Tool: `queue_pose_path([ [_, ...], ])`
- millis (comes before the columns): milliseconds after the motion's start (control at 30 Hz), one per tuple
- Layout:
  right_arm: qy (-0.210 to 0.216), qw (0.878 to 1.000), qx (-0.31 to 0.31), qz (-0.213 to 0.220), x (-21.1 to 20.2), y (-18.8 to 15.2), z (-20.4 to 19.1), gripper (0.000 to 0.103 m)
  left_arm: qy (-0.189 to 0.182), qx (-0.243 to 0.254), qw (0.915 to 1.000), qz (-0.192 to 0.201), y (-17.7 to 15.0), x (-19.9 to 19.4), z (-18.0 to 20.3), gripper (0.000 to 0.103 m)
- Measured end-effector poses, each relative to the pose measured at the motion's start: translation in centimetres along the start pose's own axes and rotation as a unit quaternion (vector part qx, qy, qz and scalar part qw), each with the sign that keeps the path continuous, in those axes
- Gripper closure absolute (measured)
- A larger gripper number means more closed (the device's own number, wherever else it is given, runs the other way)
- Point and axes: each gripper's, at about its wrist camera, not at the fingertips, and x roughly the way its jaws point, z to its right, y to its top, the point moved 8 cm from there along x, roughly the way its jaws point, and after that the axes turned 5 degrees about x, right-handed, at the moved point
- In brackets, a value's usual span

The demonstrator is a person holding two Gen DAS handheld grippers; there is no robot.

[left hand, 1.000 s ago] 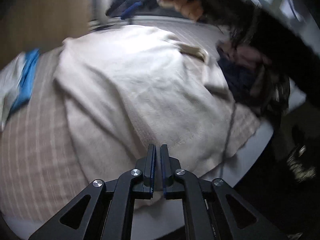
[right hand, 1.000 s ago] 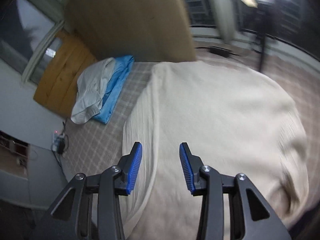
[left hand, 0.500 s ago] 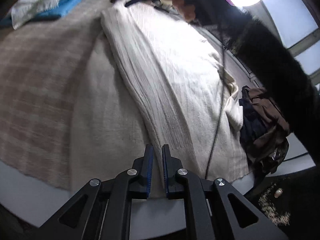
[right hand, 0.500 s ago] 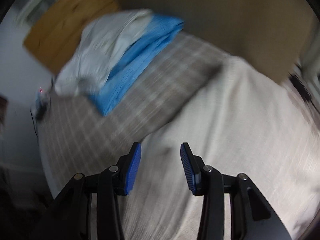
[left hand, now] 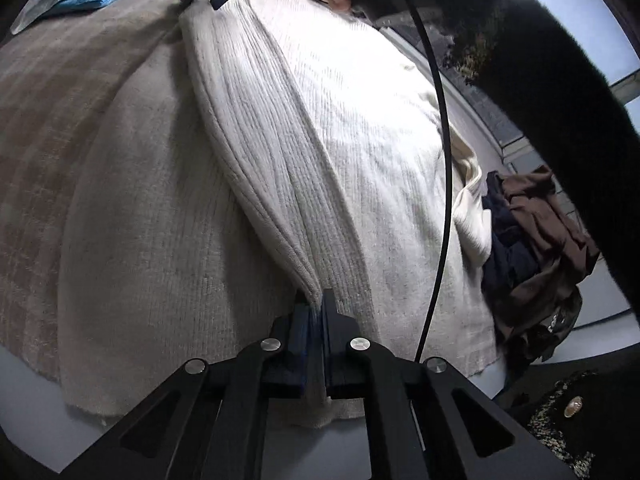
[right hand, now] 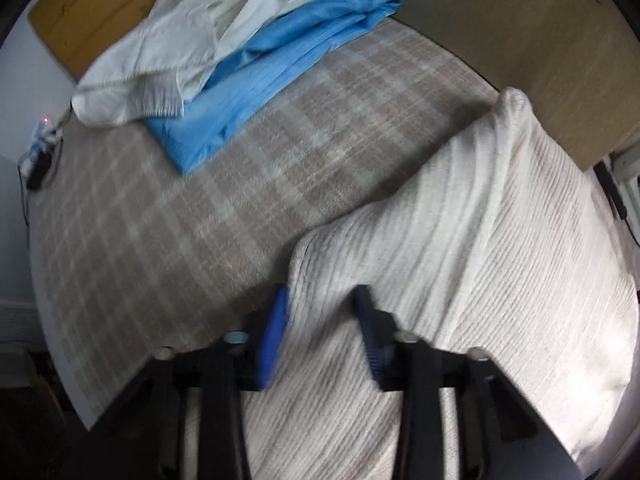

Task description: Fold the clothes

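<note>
Cream sweater (left hand: 328,152) is lying on the checked cloth (right hand: 200,216), its long folded edge running away from the left gripper (left hand: 316,320), which is clamping its near corner. Right gripper (right hand: 320,320) is hovering spread apart over the fabric.

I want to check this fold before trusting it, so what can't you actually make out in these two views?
- Right tongs, right wrist view: motion blur hides whether they touch the cream sweater.
- Left tongs, left wrist view: the pinched edge's end is hidden between the pads.
- Dark clothes pile, left wrist view: a black sleeve covers part of it.
</note>
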Motion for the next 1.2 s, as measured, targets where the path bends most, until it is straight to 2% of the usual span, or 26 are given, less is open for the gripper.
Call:
queue_pose_path([
  [133,0.035,0.999,0.030,0.003,-0.5,0.5,0.6,0.092,0.010,0.000,0.9997,0.021,0.3,-2.5,-0.6,0.099],
  [267,0.058,0.997,0.058,0.012,-1.0,1.1,0.6,0.094,0.025,-0.016,0.9988,0.038,0.6,-5.3,-3.0,0.099],
  [400,0.064,0.995,0.069,0.018,-0.8,2.0,0.0,0.094,0.065,-0.039,0.9965,0.036,0.1,-6.0,-6.8,0.099],
  [533,0.083,0.995,0.063,0.008,-0.6,2.4,-0.7,0.089,0.076,-0.078,0.9939,0.019,-0.4,-5.6,-9.0,0.098],
  [600,0.126,0.988,0.082,0.042,-3.2,2.7,0.3,0.087,0.081,-0.070,0.9937,0.036,-0.2,-6.6,-8.6,0.098],
  [633,0.143,0.983,0.096,0.069,-4.7,2.9,1.4,0.075,0.086,-0.065,0.9932,0.046,0.0,-7.2,-8.4,0.098],
  [667,0.160,0.976,0.111,0.096,-6.2,3.0,2.6,0.067,0.090,-0.061,0.9927,0.053,0.2,-7.6,-8.2,0.098],
  [700,0.161,0.973,0.121,0.116,-7.1,3.1,3.7,0.062,0.091,-0.059,0.9924,0.057,0.3,-7.8,-8.0,0.098],
  [767,0.146,0.972,0.136,0.121,-6.8,3.1,5.8,0.062,0.092,-0.058,0.9922,0.061,0.6,-8.0,-7.8,0.097],
  [833,0.152,0.970,0.155,0.108,-5.4,2.9,7.1,0.062,0.096,-0.062,0.9919,0.055,0.7,-7.6,-8.1,0.087],
  [867,0.144,0.972,0.157,0.099,-4.4,2.8,7.4,0.062,0.103,-0.064,0.9913,0.050,0.7,-7.3,-8.5,0.086],
  [967,0.095,0.981,0.153,0.068,-0.9,2.8,8.1,0.062,0.132,-0.063,0.9884,0.040,0.6,-6.5,-9.7,0.084],
  [1000,0.080,0.984,0.151,0.059,-0.3,2.7,8.3,0.063,0.141,-0.063,0.9873,0.037,0.5,-6.3,-10.0,0.080],
  [1100,0.084,0.981,0.160,0.068,-1.9,2.4,7.2,0.063,0.133,-0.061,0.9888,0.028,0.5,-5.6,-10.2,0.077],
  [1200,0.081,0.988,0.110,0.075,-3.5,2.4,3.0,0.062,0.125,-0.043,0.9909,0.023,0.7,-4.7,-9.5,0.074],
])
